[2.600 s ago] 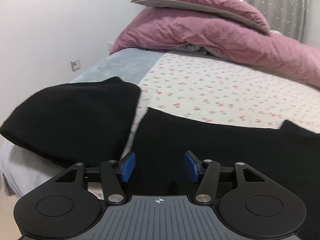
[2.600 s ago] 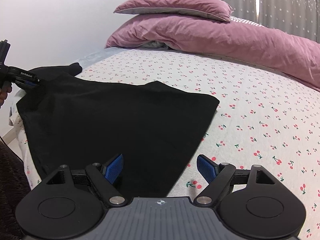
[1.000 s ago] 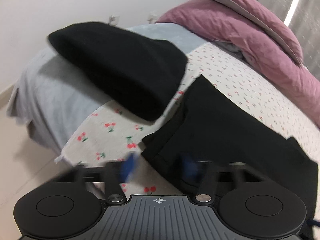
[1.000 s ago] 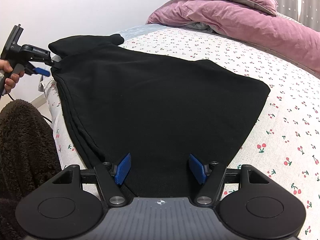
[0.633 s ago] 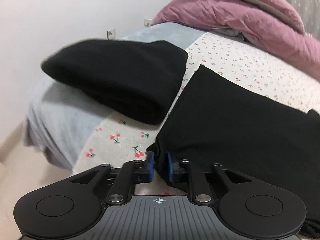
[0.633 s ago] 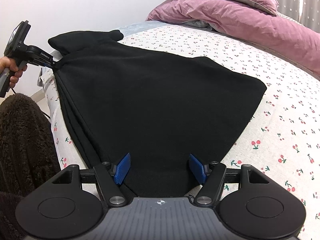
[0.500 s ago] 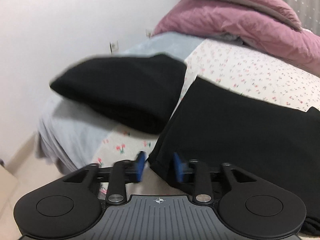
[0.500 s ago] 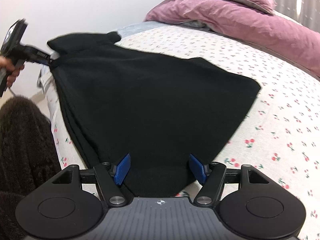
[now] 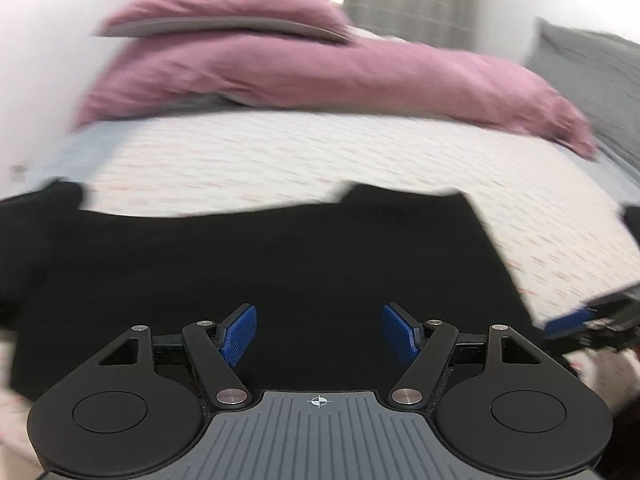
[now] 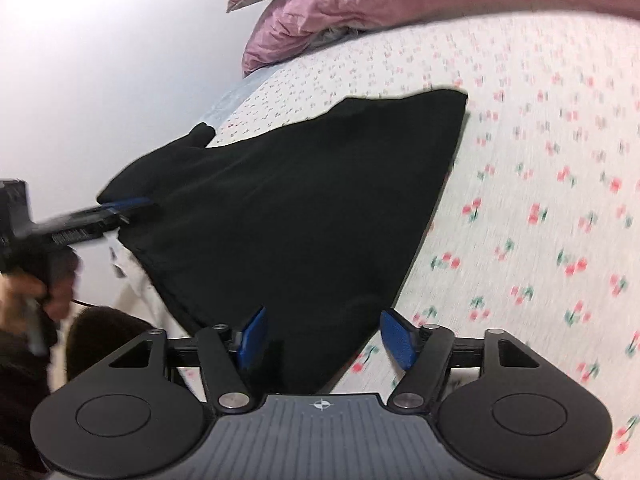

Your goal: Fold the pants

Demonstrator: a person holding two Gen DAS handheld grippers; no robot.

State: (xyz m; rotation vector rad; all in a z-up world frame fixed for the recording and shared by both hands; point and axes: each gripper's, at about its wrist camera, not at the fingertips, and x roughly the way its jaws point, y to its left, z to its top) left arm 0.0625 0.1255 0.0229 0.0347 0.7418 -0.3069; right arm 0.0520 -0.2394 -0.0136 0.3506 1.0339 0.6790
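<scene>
The black pants (image 9: 280,256) lie folded flat on the cherry-print bed sheet (image 9: 280,160), and they show in the right wrist view (image 10: 304,200) too. My left gripper (image 9: 319,334) is open over the near edge of the pants and holds nothing. My right gripper (image 10: 322,336) is open over the near corner of the pants and holds nothing. The left gripper also shows at the left of the right wrist view (image 10: 120,206), by the pants' far end. The right gripper shows at the right edge of the left wrist view (image 9: 576,320). Both views are blurred.
A pink duvet (image 9: 320,76) and pillow (image 9: 224,16) are piled at the head of the bed. A second black garment (image 10: 176,152) lies past the pants' far end. A white wall (image 10: 100,60) stands at the left. The bed edge runs below the grippers.
My left gripper opened, let go of the pants' corner and swung right to face along the pants. My right gripper tilted and stayed open over the near corner.
</scene>
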